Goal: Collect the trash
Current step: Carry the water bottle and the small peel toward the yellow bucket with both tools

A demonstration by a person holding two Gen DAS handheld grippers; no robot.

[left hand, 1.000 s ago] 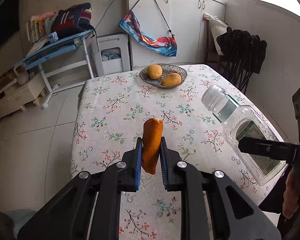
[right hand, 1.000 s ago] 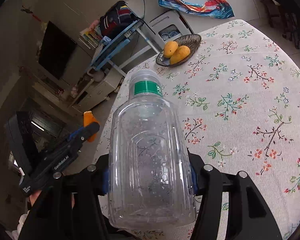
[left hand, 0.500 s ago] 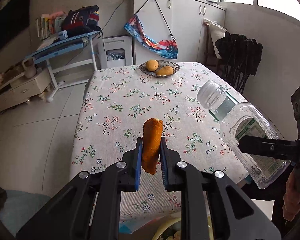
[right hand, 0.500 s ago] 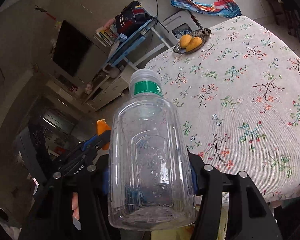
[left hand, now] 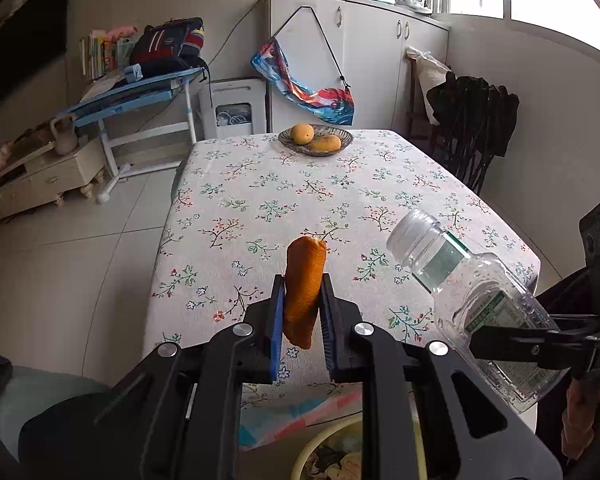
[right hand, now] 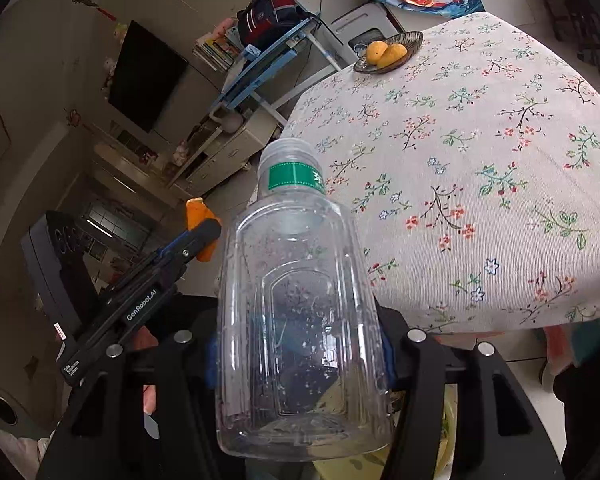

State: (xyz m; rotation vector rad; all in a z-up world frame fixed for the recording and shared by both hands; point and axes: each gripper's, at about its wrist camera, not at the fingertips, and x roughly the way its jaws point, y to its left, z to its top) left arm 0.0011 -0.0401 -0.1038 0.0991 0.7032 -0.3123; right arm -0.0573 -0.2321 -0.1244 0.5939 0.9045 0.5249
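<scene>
Carry-to-bin step: left gripper (left hand: 302,308) clamped on orange peel (left hand: 304,288), right gripper (right hand: 300,356) gripping empty bottle (right hand: 300,312), both off the counter (left hand: 300,200) above yellow-rimmed bin (left hand: 340,456); next, release over it.

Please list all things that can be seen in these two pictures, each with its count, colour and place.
orange peel: one, orange, clamped upright between the left gripper's pads
plastic bottle: one, clear with a green neck band, no cap, held in the right gripper
table: one, white floral cloth, in front of both grippers
fruit bowl: one, dark, at the far table edge
fruits: two, yellow-orange, in the bowl
bin: one, pale yellow rim, below the grippers, partly hidden
backpack: one, dark with stripes, on the blue desk
left gripper: one, black with blue pads
right gripper: one, black
</scene>
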